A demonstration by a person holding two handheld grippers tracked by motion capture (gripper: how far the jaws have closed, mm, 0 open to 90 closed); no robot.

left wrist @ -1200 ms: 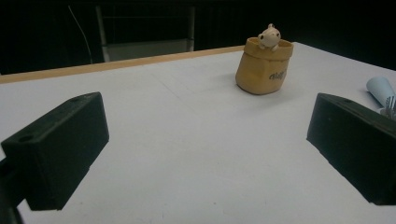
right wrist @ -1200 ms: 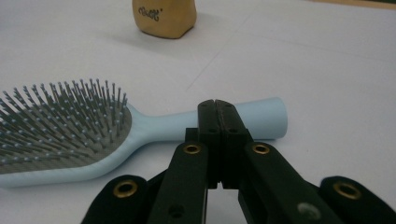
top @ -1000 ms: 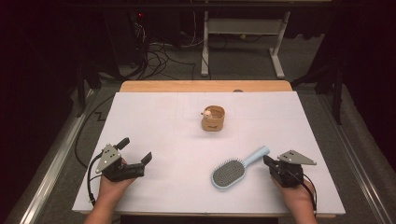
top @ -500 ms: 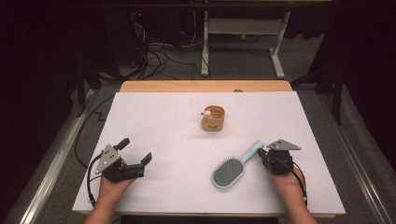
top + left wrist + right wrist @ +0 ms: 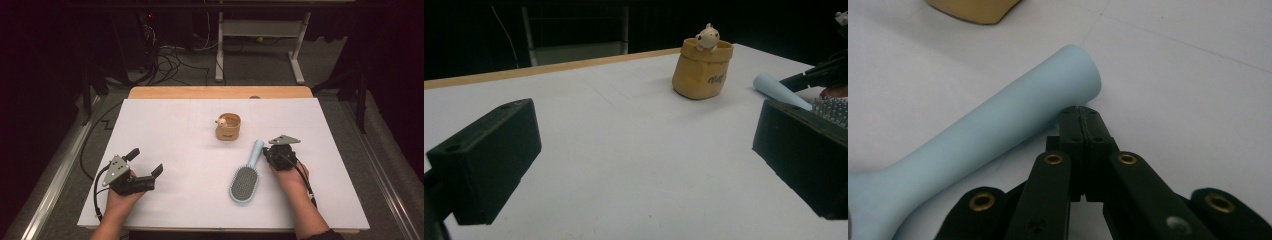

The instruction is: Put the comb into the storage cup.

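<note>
A light blue hairbrush [image 5: 246,176] lies on the white table, bristles up, its handle [image 5: 998,132] pointing away toward the far side. My right gripper [image 5: 270,154] is shut with nothing between its jaws, and its tip [image 5: 1081,116] touches the right side of the handle near the end. A small tan pouch [image 5: 228,127] with a little animal figure [image 5: 707,37] on its rim stands beyond the brush. My left gripper [image 5: 146,162] rests open at the front left, with bare table between its fingers [image 5: 489,157].
The white board [image 5: 190,125] covers a wooden table whose far edge [image 5: 220,92] shows. Beyond it are cables and a metal stand [image 5: 257,35] on the dark floor. Rails run along both sides of the table.
My right gripper has moved left and forward to the brush handle. The brush has swung from slanted to nearly straight away from me. The left gripper has stayed put.
</note>
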